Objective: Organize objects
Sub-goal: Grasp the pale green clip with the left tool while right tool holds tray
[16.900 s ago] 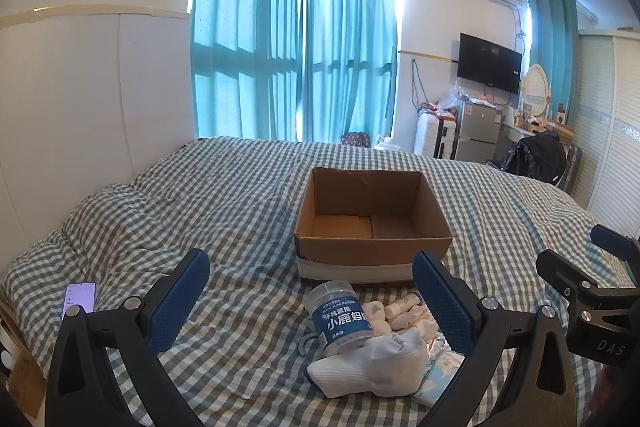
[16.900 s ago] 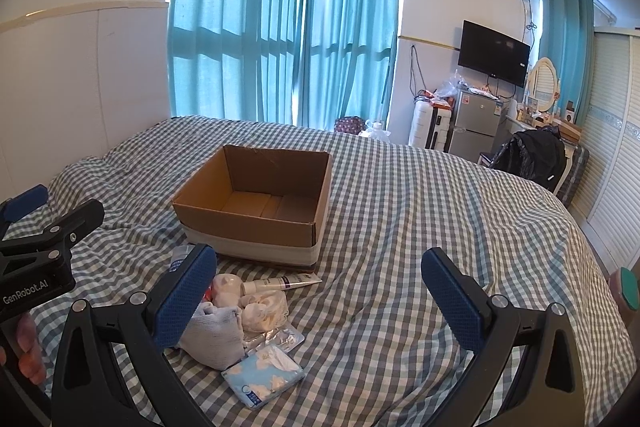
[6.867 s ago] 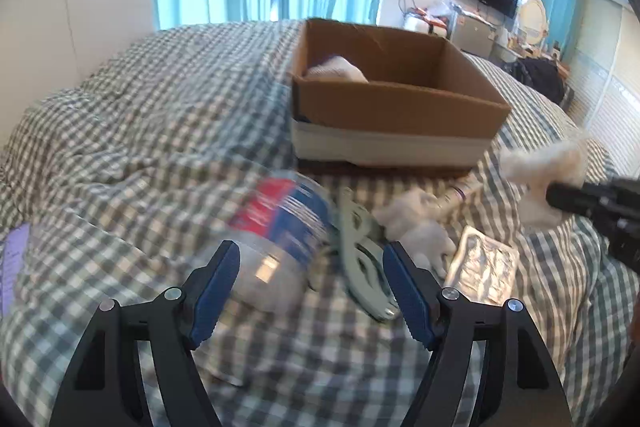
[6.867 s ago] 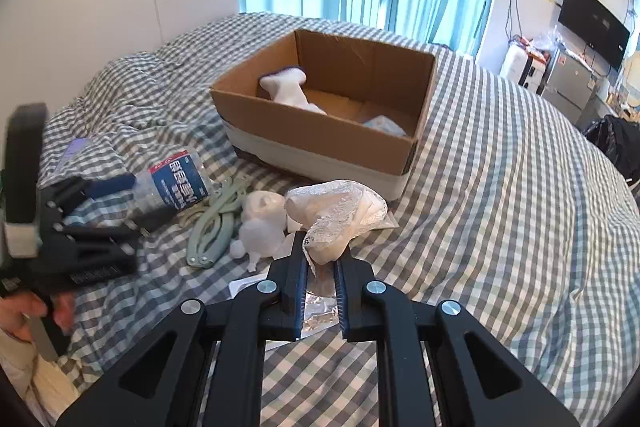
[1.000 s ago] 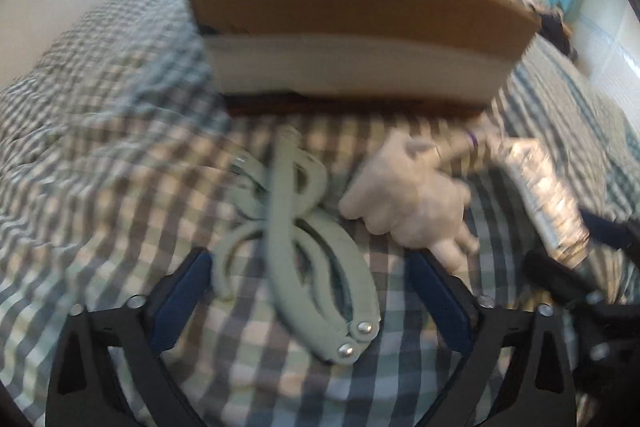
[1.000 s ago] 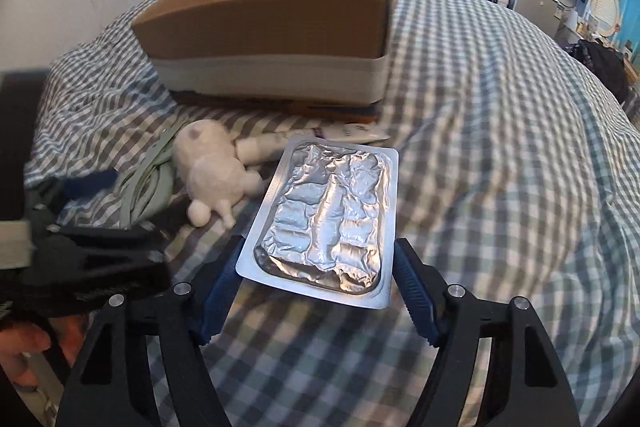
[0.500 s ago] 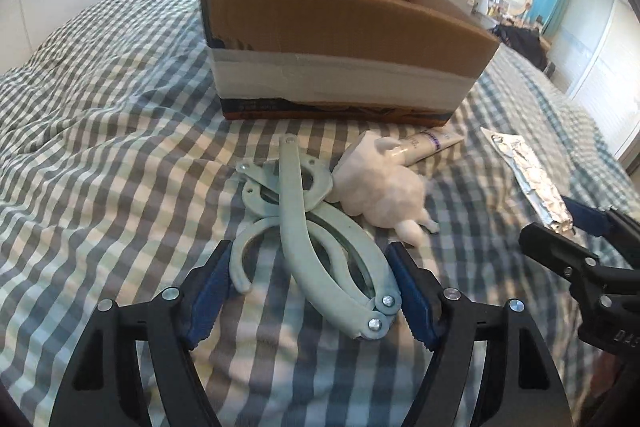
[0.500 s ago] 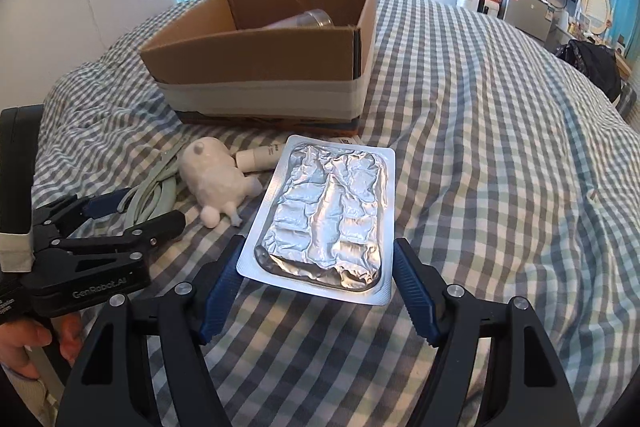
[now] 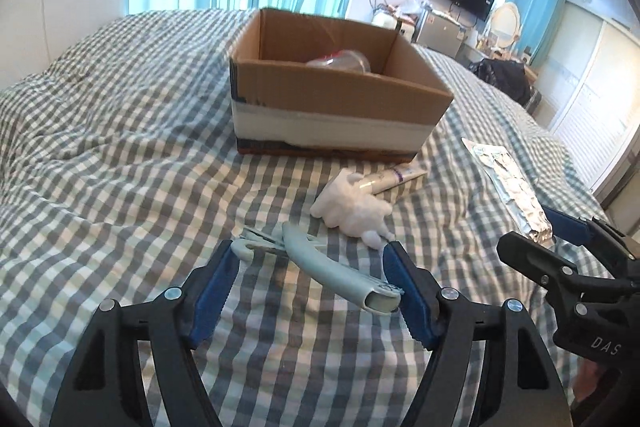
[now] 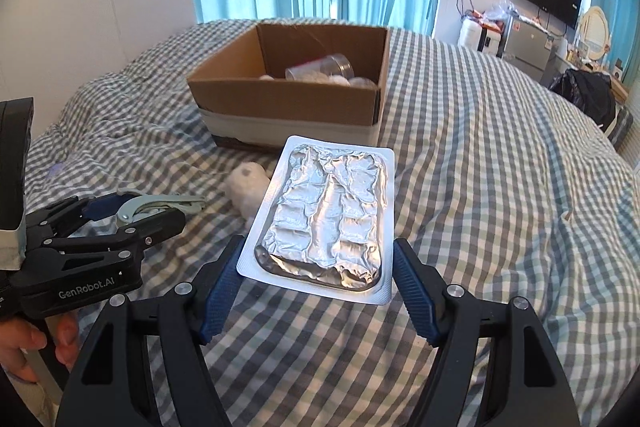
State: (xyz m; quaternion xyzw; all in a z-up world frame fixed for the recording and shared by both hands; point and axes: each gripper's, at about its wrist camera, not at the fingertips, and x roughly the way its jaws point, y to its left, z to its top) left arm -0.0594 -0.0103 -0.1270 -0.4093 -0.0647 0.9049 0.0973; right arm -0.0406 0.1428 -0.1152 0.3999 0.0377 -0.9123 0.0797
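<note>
The cardboard box [image 10: 288,99] on the bed [image 10: 500,187] already holds a clear bottle [image 10: 320,66] and some white bundles — partly done. The right gripper [image 10: 316,291] has its fingers pinched on a foil blister pack [image 10: 326,211], box at 12 o'clock. The left gripper [image 9: 312,291] grips a pale green folding hanger [image 9: 332,273]. A white sock bundle [image 9: 352,209] and a tube [image 9: 394,179] remain at 1 o'clock — still to go.

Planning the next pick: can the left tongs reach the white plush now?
Probably not yet: the left tongs hold the green hanger. The plush lies uncovered just ahead on the bed.
</note>
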